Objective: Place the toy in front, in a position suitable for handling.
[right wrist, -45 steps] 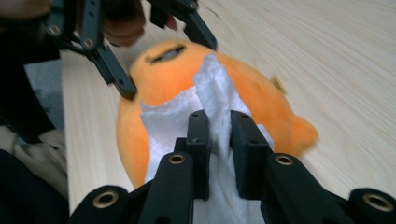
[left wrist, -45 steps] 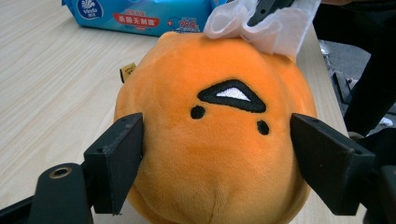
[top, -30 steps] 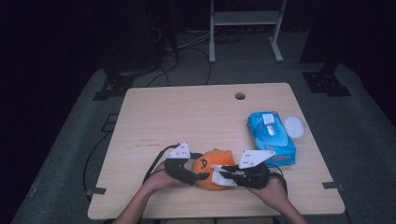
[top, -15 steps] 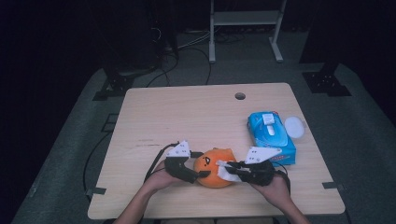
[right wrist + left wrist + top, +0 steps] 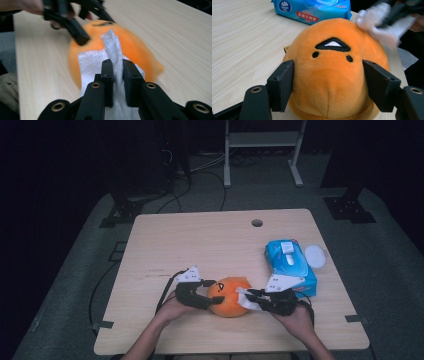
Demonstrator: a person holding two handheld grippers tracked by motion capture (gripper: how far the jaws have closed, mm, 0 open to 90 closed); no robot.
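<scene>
An orange plush toy [image 5: 229, 296] with a small black face sits near the table's front edge. My left gripper [image 5: 212, 292] comes at it from the left. Its jaws have just been closing, and in the left gripper view both pads [image 5: 283, 85] press into the sides of the toy [image 5: 332, 75]. My right gripper [image 5: 117, 67] is shut on a folded white wipe [image 5: 111, 45], which lies against the toy's [image 5: 135, 50] right side. In the high view that right gripper [image 5: 248, 297] meets the toy from the right.
A blue pack of wet wipes [image 5: 290, 262] lies at the right of the table, with a round white lid [image 5: 315, 255] beside it. A small hole [image 5: 257, 223] sits near the table's far edge. Cables trail from both grippers towards the front.
The left gripper's jaws have drawn in against the plush toy's sides. The right gripper has shifted the wipe slightly across the toy.
</scene>
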